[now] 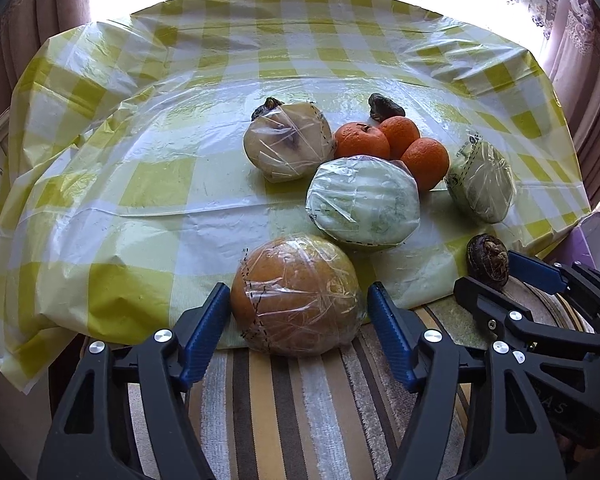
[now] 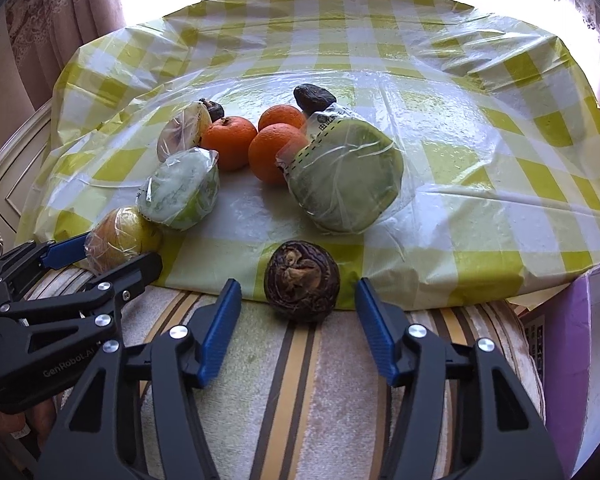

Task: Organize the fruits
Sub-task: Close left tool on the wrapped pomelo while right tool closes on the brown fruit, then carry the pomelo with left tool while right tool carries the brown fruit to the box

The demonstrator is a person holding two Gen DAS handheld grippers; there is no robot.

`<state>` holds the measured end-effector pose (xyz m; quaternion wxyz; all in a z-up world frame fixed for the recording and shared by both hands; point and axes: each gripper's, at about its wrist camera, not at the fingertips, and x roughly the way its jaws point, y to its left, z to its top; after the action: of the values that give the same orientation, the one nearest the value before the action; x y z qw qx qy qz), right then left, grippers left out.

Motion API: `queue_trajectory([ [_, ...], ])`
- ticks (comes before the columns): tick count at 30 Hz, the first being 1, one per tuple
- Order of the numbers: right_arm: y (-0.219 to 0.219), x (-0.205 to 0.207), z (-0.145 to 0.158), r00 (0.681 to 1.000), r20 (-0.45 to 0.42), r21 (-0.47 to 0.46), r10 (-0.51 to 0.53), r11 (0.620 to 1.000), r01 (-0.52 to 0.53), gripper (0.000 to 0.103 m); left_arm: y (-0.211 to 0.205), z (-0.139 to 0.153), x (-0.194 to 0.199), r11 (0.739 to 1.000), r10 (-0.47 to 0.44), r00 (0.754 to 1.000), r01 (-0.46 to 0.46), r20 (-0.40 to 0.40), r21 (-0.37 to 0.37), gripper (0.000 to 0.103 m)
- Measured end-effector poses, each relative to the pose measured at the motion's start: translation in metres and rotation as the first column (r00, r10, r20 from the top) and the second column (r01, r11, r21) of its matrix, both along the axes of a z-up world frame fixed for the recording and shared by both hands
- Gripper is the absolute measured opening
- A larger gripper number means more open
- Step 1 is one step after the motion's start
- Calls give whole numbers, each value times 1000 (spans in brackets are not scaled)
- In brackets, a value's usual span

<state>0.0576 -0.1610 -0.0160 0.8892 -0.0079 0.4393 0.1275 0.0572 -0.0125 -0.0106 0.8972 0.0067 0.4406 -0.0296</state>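
Left wrist: wrapped orange fruit (image 1: 296, 294) at tablecloth edge (image 1: 120, 320), striped cloth (image 1: 300, 408) below

purple box (image 2: 572, 360): cut off at right edge
dark wrinkled fruit (image 1: 266, 106): mostly hidden behind the beige film-wrapped fruit (image 1: 288, 144)

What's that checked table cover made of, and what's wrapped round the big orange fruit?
Checked table cover: looks like thin glossy plastic sheet, since it crinkles, shines and lets light through at the edges. Wrapped orange fruit: apparently clear cling film, creased with bright glints; dashed black lines run across it.
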Motion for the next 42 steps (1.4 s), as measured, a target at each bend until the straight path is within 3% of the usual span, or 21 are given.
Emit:
queue_trajectory([
  [4,3,-3,-1,999,0,15,39,999,-39,37,-1,0,-2,1000,4,1000,-4,5,18,59],
  [10,-5,-8,1,999,6,67,43,997,-43,36,0,3,-9,1000,8,1000,-8,16,1,59],
  [24,-22,-22,18,999,46,78,0,997,-4,36,-11,15,-26,1000,-14,999,13,46,2,59],
  [42,-73,-31,33,995,59,146,-78,987,69,35,-62,29,-35,994,-108,990,107,88,21,59],
])
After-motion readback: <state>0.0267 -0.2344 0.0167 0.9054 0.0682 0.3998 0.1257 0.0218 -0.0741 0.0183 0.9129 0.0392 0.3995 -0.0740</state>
